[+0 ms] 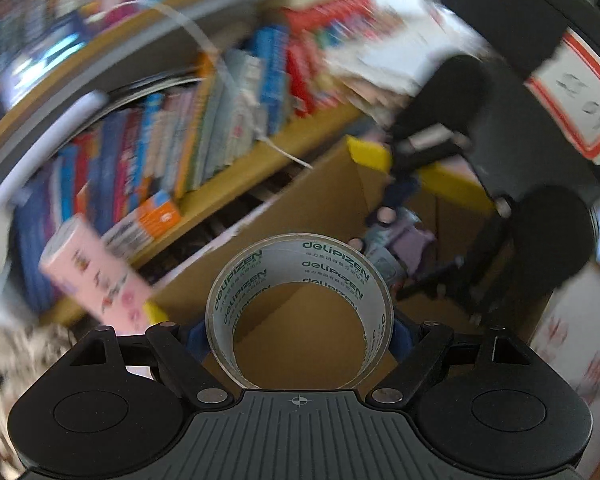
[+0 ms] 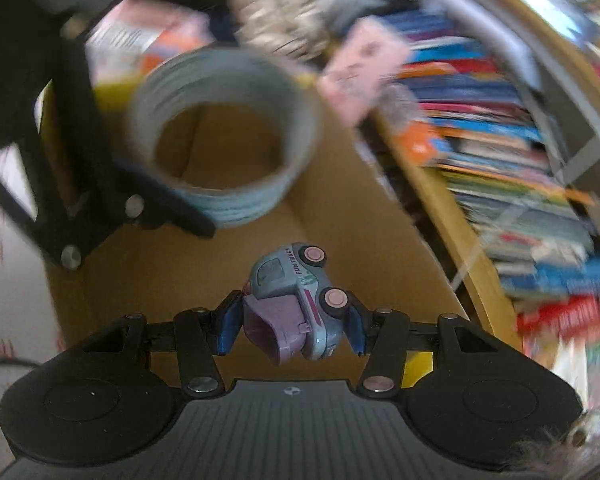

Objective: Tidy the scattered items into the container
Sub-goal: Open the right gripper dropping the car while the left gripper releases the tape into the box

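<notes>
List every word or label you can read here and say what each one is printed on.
"deli PIZEN", repeated: inner core of the tape roll.
"FUN TRUCK": side of the toy truck.
Label on the right gripper's body: characters too blurred to read.
Book spines and pink box: too blurred to read.

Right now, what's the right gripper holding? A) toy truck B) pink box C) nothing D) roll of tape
A: the right gripper is shut on the toy truck, blue pads on both sides of it above the cardboard box; the tape roll is in the left gripper.
</notes>
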